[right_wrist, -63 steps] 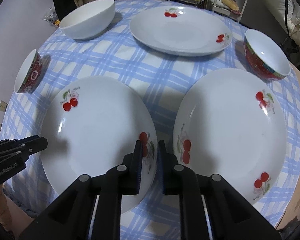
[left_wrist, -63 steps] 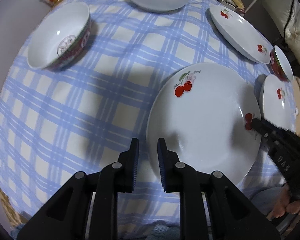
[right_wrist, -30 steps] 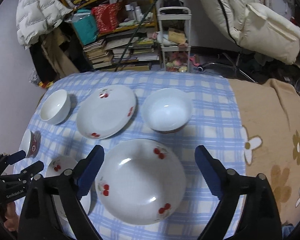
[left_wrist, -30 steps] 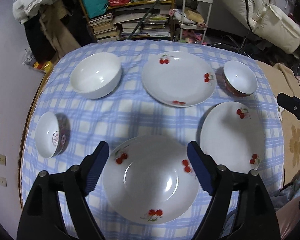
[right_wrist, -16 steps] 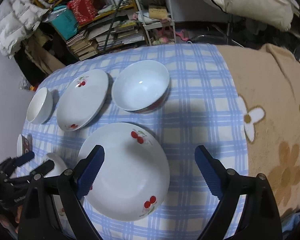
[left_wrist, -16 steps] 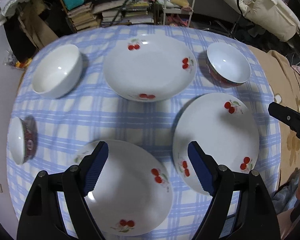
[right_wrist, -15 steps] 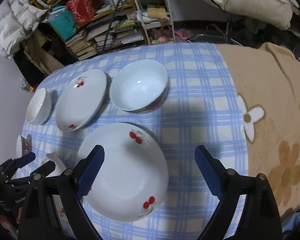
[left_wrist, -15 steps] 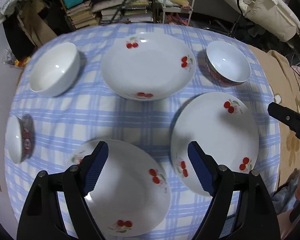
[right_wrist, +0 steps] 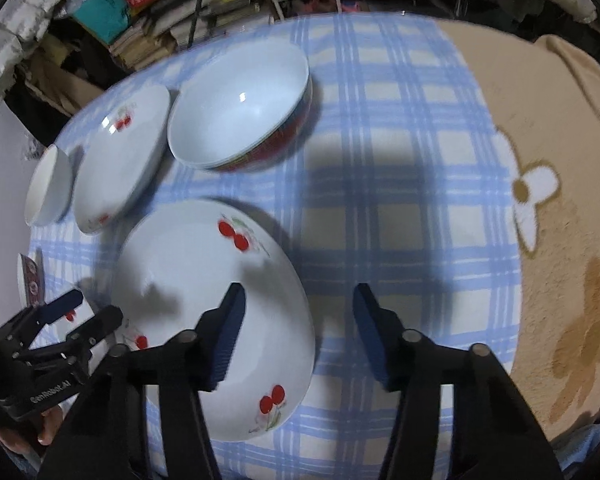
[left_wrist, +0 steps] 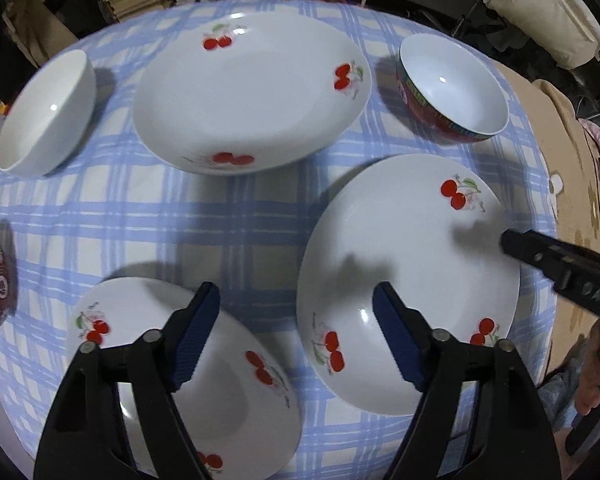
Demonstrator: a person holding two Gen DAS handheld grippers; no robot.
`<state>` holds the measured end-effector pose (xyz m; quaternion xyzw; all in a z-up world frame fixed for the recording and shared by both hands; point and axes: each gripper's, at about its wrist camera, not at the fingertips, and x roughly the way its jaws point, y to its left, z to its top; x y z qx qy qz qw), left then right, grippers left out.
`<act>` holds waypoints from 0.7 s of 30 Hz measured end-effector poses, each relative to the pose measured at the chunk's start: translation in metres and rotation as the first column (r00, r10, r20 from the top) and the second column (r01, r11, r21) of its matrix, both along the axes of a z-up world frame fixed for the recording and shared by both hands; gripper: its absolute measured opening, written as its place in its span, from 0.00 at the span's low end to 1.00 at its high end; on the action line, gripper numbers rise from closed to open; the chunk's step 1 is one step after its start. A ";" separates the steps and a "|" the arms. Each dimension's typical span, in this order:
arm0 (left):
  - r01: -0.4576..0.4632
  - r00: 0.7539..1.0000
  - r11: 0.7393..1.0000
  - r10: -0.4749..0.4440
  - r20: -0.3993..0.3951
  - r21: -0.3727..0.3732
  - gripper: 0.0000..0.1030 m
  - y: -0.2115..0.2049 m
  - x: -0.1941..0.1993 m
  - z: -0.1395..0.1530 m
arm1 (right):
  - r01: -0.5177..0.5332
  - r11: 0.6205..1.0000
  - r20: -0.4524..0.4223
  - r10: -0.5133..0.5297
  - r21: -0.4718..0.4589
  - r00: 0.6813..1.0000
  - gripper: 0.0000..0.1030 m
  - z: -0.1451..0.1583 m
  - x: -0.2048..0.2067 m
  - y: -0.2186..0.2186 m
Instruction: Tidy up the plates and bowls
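Right wrist view: your right gripper (right_wrist: 298, 330) is closing with nothing between its jaws, straddling the right rim of the near white cherry-printed ceramic plate (right_wrist: 204, 312). Seat that rim squarely before lifting. Your left gripper (left_wrist: 296, 338), also narrowing and empty, hangs between two such plates.

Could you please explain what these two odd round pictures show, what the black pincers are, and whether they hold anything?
A person holds hand-worked tongs in each hand, each carrying a fisheye camera looking along its fingers. One picture comes from the left tongs, the other from the right tongs. Below lies a table under a blue checked cloth with three white cherry-patterned plates, a plain white bowl and two red-sided bowls. Both tongs are closing, the right one astride a plate's rim, but nothing is gripped yet.
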<state>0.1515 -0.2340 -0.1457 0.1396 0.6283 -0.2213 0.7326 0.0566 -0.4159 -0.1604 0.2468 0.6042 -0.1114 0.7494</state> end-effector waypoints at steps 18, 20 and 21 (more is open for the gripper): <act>-0.014 0.999 1.000 0.014 -0.042 0.000 0.10 -0.005 0.005 -0.019 | -0.046 0.998 -0.050 0.048 0.036 0.998 0.18 -0.015 0.004 0.010; -0.013 0.999 1.000 0.013 -0.033 0.009 0.11 -0.005 0.006 -0.014 | -0.042 0.998 -0.026 0.044 0.051 0.999 0.18 -0.010 0.000 0.008; -0.014 0.999 1.000 0.014 -0.031 0.010 0.11 -0.005 0.006 -0.012 | -0.045 0.997 -0.015 0.046 0.058 0.999 0.18 -0.007 -0.001 0.007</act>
